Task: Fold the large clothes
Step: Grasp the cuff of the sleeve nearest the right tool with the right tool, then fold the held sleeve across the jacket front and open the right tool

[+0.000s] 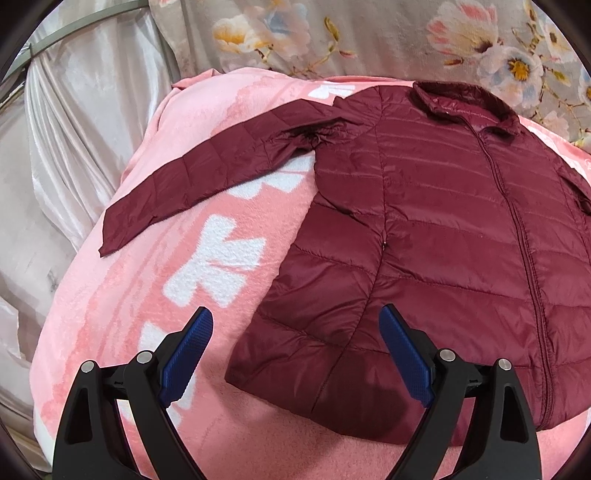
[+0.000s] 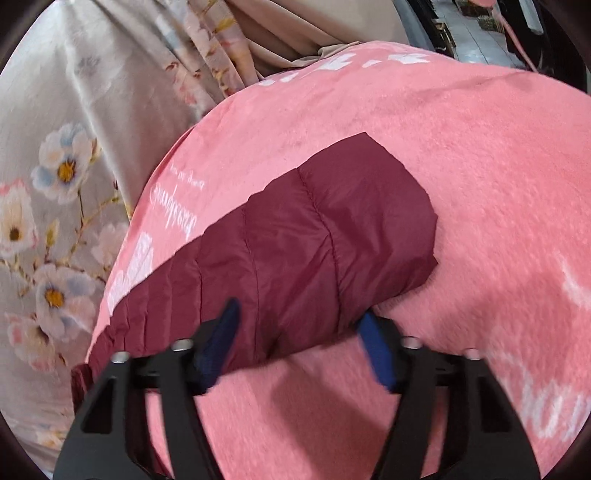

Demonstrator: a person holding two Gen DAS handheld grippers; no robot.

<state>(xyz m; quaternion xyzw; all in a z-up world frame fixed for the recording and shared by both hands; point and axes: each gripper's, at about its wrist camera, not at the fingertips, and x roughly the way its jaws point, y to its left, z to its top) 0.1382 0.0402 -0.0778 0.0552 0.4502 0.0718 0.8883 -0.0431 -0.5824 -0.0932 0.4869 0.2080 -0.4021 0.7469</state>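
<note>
The jacket lies flat on the blanket, one sleeve stretched leftward; the curtain apparently hangs behind.

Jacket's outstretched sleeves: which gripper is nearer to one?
Right. The right gripper straddles a sleeve near its cuff. The left gripper hangs over the jacket hem, far from the other sleeve.

Probably bedroom: blanket, floral curtain.

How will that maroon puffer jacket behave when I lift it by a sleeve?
The jacket looks thin and quilted, so probably light and floppy, the body trailing. Its shell shines, so the sleeve may slip between the right gripper pads.
</note>
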